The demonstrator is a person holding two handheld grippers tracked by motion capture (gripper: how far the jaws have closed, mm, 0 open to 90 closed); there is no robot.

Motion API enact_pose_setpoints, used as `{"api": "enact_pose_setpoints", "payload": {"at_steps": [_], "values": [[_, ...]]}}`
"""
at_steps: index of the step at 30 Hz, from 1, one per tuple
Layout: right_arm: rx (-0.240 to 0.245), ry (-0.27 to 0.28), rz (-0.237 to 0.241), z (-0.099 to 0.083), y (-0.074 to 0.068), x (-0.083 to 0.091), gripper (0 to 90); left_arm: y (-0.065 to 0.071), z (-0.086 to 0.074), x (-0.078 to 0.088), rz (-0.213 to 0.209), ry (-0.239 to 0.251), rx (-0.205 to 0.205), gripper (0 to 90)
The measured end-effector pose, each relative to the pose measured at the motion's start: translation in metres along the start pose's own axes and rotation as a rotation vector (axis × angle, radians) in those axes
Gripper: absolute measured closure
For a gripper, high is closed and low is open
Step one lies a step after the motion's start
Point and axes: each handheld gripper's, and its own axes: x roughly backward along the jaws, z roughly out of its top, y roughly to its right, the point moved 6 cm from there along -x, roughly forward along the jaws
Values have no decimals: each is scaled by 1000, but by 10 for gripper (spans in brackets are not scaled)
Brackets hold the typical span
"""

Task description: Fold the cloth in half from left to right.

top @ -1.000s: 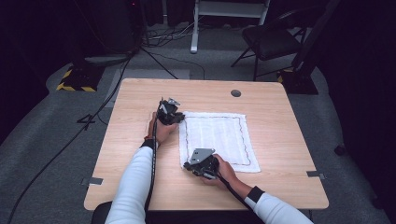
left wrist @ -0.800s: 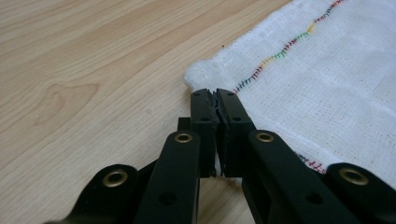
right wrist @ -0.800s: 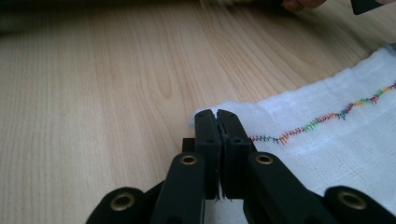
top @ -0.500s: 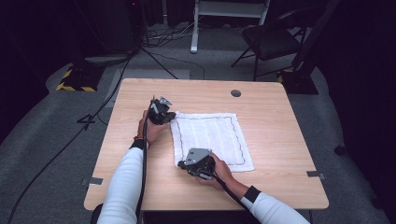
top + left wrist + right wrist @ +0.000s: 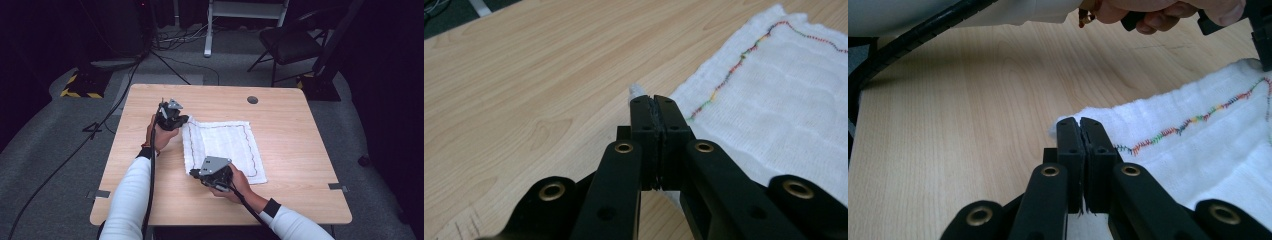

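Along the desk's left side, your jaws pinch the cloth (image 5: 220,145)'s two left corners; it stretches rightward.

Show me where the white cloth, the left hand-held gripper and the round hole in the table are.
white cloth (image 5: 222,145), high view, on its flat middle.
left hand-held gripper (image 5: 184,121), high view, at its jaw tips on the cloth corner.
round hole (image 5: 252,99), high view, on its dark centre.

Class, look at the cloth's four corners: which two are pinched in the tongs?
The two corners on the person's left side of the white cloth: the far one in the left tongs, the near one in the right tongs.
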Motion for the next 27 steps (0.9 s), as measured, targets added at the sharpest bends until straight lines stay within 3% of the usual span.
{"api": "enact_pose_setpoints", "payload": {"at_steps": [12,20,27], "values": [[-36,18,-68,-22,23,46,882,34,33,-18,-21,19,-67,884],[-74,-1,-92,-46,37,72,882,60,53,-41,-18,18,-108,885],[-107,-4,-140,-65,47,99,882,84,69,-60,-35,27,-136,884]]}}
